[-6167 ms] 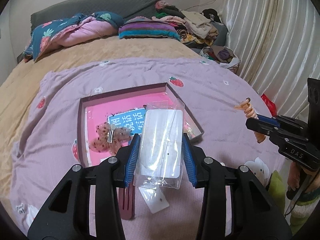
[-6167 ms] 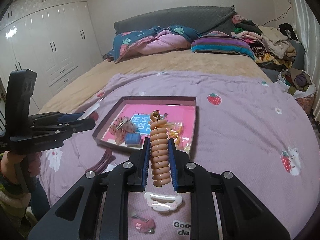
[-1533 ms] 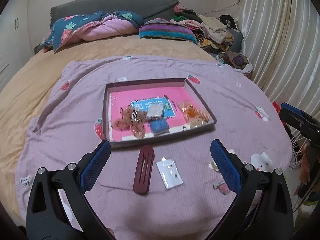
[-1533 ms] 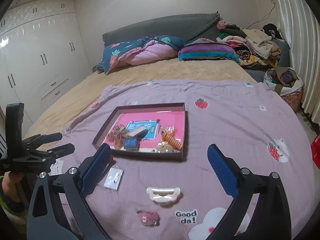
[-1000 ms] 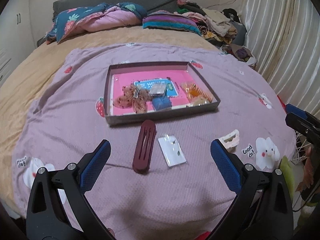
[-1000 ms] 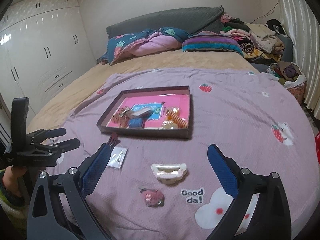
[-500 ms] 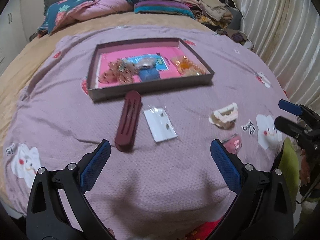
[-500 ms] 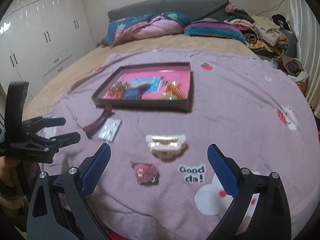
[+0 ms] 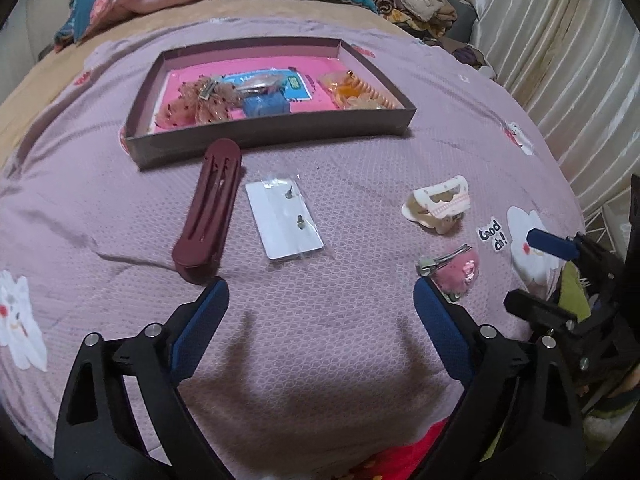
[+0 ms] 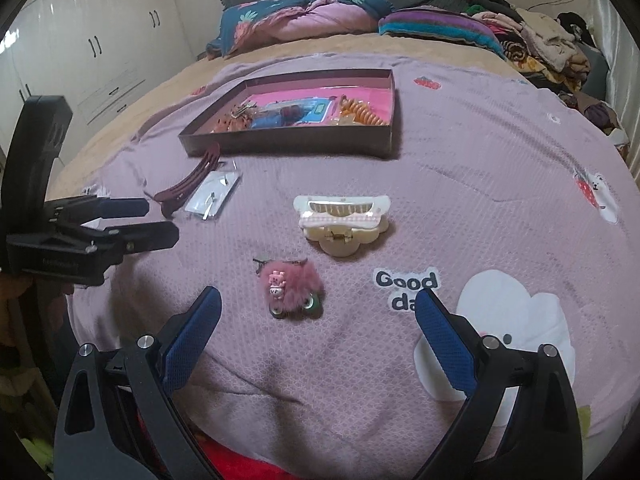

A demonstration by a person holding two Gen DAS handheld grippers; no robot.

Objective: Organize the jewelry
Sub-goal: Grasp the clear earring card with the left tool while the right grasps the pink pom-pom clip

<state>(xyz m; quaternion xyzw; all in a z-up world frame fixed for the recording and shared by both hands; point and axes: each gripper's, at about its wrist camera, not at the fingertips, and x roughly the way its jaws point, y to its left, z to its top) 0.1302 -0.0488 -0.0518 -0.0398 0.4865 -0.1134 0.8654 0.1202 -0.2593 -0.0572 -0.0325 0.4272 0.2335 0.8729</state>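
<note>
A brown box with a pink floor [image 9: 272, 136] [image 10: 296, 144] lies on the purple blanket and holds hair clips, a bagged item and an orange spiral tie [image 9: 372, 92]. In front of it lie a maroon hair clip [image 9: 210, 204] [image 10: 188, 184], a bagged earring card [image 9: 284, 218] [image 10: 214, 194], a cream claw clip [image 9: 438, 204] [image 10: 342, 220] and a pink fluffy clip [image 9: 456, 270] [image 10: 290, 286]. My left gripper [image 9: 320, 304] is open and empty, just short of the card. My right gripper [image 10: 316, 312] is open and empty, with the fluffy clip just ahead of its fingertips.
The blanket covers a bed with pillows and piled clothes [image 10: 532, 40] at the far end. Curtains [image 9: 560, 40] hang to the right, white wardrobes [image 10: 80, 52] to the left. The bed's near edge runs just under both grippers.
Both grippers have moved down and forward toward the loose items in front of the box. Earlier each let go of its item into the box and drew back, jaws wide open.
</note>
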